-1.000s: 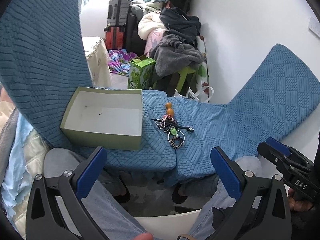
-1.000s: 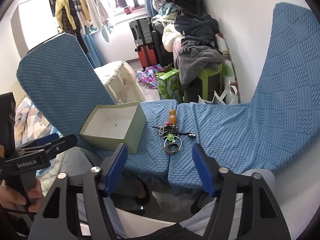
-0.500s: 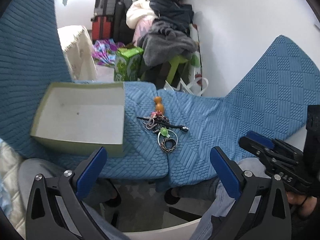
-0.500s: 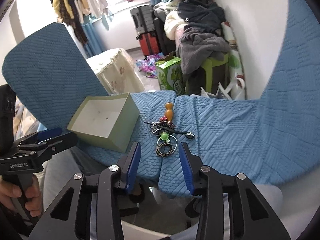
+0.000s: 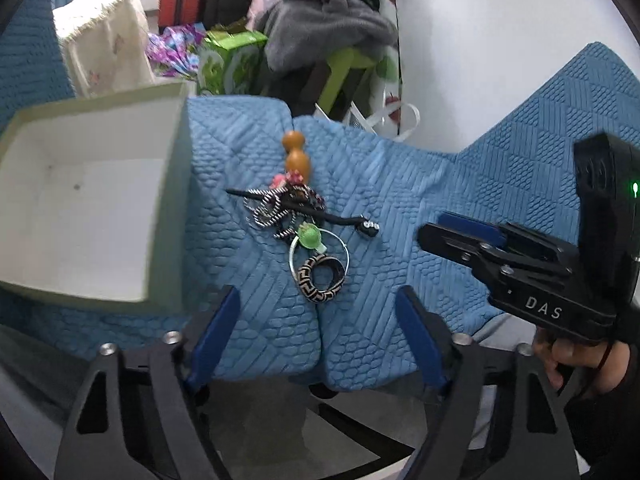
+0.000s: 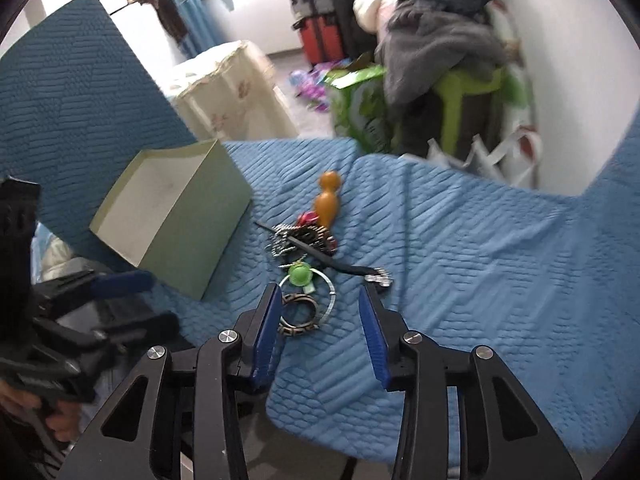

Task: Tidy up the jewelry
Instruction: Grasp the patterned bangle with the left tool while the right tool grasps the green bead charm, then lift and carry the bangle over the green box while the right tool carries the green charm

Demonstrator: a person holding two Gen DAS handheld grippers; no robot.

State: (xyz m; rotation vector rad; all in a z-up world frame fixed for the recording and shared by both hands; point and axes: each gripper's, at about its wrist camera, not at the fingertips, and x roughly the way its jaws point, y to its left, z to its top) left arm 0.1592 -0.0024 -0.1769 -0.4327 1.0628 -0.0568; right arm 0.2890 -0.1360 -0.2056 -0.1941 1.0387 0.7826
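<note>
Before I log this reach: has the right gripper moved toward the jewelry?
Yes. The right gripper has come forward to the patterned ring; against the green box, its open fingers now flank that ring.

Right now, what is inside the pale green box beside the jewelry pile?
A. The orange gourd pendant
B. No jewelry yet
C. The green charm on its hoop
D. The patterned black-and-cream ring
B. The pale green box shows only its bare white floor, while the orange gourd pendant, the green charm and the patterned ring all lie on the blue quilted cover to its right, in front of both open tongs.
</note>
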